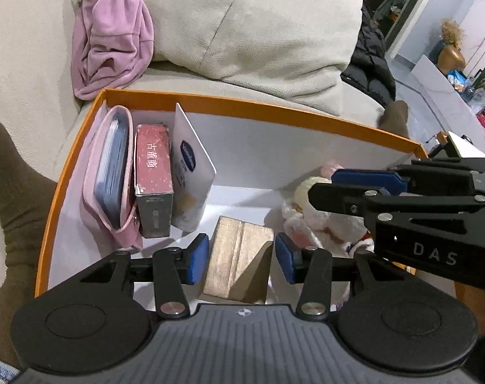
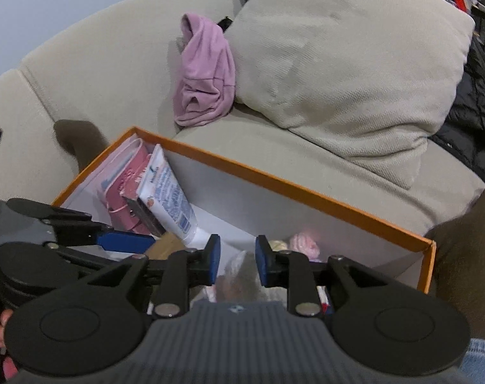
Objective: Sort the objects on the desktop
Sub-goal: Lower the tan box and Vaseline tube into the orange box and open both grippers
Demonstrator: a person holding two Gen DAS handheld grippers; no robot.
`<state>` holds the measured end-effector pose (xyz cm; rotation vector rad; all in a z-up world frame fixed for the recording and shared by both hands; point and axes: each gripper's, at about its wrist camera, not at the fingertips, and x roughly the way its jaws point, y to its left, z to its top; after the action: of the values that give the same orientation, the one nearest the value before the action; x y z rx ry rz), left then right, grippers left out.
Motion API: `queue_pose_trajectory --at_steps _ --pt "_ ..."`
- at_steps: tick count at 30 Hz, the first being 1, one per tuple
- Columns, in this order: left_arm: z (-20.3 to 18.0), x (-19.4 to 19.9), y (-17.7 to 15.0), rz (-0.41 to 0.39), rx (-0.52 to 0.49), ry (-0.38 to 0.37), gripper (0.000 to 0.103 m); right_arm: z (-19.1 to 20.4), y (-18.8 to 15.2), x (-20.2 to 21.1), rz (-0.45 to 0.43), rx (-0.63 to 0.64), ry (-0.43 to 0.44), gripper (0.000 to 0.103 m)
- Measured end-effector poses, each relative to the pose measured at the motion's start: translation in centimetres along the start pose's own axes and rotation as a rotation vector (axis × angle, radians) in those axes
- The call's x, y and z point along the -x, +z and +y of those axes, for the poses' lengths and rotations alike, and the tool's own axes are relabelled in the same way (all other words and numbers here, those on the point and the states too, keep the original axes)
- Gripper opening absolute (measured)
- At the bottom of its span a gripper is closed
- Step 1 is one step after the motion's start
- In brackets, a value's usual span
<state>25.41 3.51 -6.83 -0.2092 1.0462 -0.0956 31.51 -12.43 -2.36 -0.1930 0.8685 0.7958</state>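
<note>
While the left gripper [image 1: 242, 257] stands with its jaws well apart either side of the wooden block [image 1: 239, 256], pads just clear of it, that block sits low in the orange-rimmed box [image 1: 274, 108], at about six o'clock. It looks stiff, light and dry; its flat side faces suit a grip. The right gripper [image 2: 237, 264] is narrowly open over the plush toy [image 2: 242, 275], seemingly not pinching it. "DAS" shows on the right gripper's body; the tube [image 1: 191, 172] at ten o'clock carries an unreadable blue logo.
</note>
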Motion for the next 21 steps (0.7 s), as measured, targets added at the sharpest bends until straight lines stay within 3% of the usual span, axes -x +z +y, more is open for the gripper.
queue_pose_trajectory --at_steps 6,11,16,18,21 --pt "0.4 2.3 -0.5 -0.030 -0.036 0.006 0.055 0.3 0.1 0.2 -0.005 0.026 0.027 0.033" --pt "1.7 4.9 -1.1 -0.100 -0.049 0.088 0.056 1.9 -0.5 -0.3 0.017 0.106 0.043 0.046" --pt "3.1 6.4 -0.9 -0.139 0.001 0.126 0.056 4.3 -1.3 -0.5 0.042 0.231 0.114 0.053" --pt "3.5 6.7 -0.8 -0.151 0.024 0.132 0.055 5.2 -1.9 -1.2 0.074 0.279 0.103 0.059" --pt "4.1 6.8 -0.8 -0.151 0.049 0.122 0.056 6.1 -2.6 -2.3 0.119 0.320 0.068 0.059"
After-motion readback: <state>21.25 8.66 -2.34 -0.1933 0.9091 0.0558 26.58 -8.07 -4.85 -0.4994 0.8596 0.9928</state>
